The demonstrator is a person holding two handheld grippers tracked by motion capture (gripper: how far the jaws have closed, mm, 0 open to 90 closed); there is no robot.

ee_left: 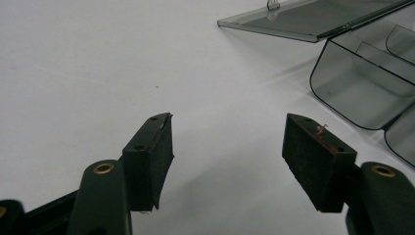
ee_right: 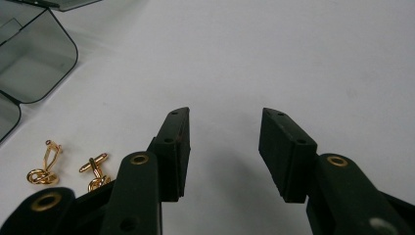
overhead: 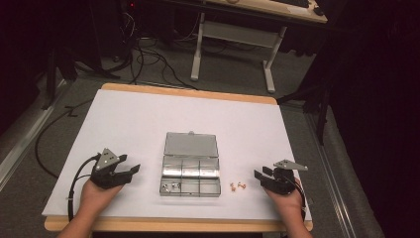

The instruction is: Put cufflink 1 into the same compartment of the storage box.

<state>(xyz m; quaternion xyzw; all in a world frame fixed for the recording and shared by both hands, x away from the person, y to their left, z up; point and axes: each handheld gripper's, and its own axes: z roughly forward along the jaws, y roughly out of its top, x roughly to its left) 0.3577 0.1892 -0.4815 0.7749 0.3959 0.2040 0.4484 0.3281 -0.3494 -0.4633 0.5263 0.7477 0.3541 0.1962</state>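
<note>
Two small gold metal cufflinks [overhead: 238, 186] lie on the white tabletop [overhead: 133, 124], side by side, just right of the clear plastic compartment box [overhead: 190, 179] & btwn it and the right gripper [overhead: 261, 177]. In the right gripper view both cufflinks [ee_right: 66, 169] sit just left of the near jaw. The left one stands w/ its toggle bar tilted up and away from a round looped head resting on the tabletop. The right one's bar points up-right, long axis diagonal, head partly hidden behind the jaw. Both shiny, yellow-gold, thin-stemmed; finer detail too small to tell.

The box's long axis runs left-right across the tabletop. Its hinged lid [overhead: 191, 144] is laid open flat on the far side. Small silvery items in its front-left compartment, too small to tell what.

Right gripper: jaws apart at medium width, nothing btwn them, pointing toward the box. Left gripper [overhead: 130, 169]: jaws wide apart, empty, near the box's left side, aimed right.
</note>
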